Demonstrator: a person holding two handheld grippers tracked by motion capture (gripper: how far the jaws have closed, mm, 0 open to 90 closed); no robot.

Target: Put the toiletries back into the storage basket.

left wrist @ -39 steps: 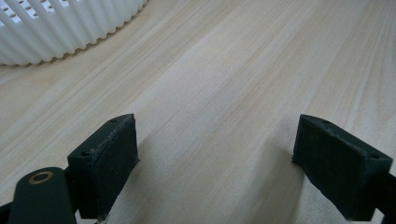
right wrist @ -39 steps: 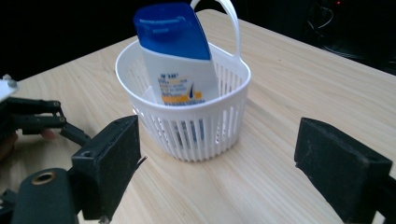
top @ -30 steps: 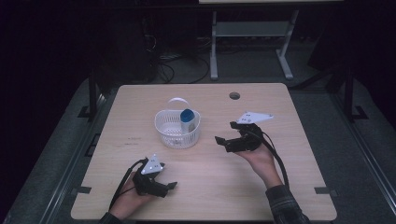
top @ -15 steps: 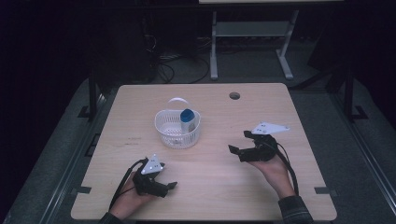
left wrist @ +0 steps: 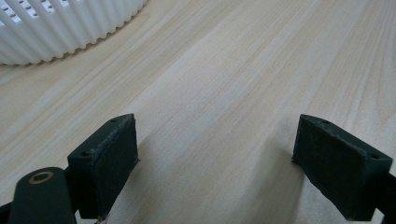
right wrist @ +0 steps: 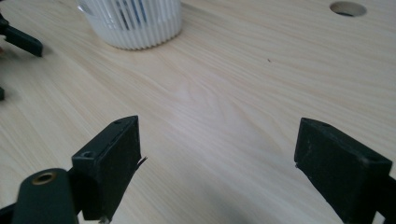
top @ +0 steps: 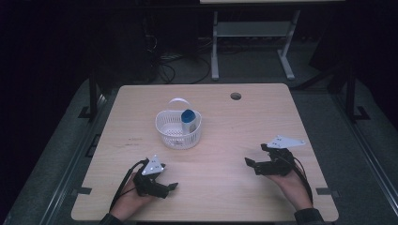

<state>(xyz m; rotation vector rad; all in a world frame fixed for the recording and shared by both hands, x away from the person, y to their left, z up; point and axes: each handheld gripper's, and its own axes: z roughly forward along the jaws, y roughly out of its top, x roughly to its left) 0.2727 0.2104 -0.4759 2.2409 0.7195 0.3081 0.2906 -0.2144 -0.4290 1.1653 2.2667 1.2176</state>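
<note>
A white ribbed basket stands left of the table's middle, with a blue-capped white bottle upright inside it. My left gripper rests low on the tabletop near the front left, jaws wide apart with bare wood between them; the basket wall sits ahead at its upper left. My right gripper lies at the front right, open and empty, pointing left across the table. From it the basket shows far ahead, with the other gripper's jaw tip at the left edge.
A light wooden table has a round cable hole near its back edge, also seen as the hole. Dark floor, cables and a white frame stand lie beyond the table.
My right gripper has moved toward the front right of the table and sunk lower, away from the basket. The left gripper has stayed put.
</note>
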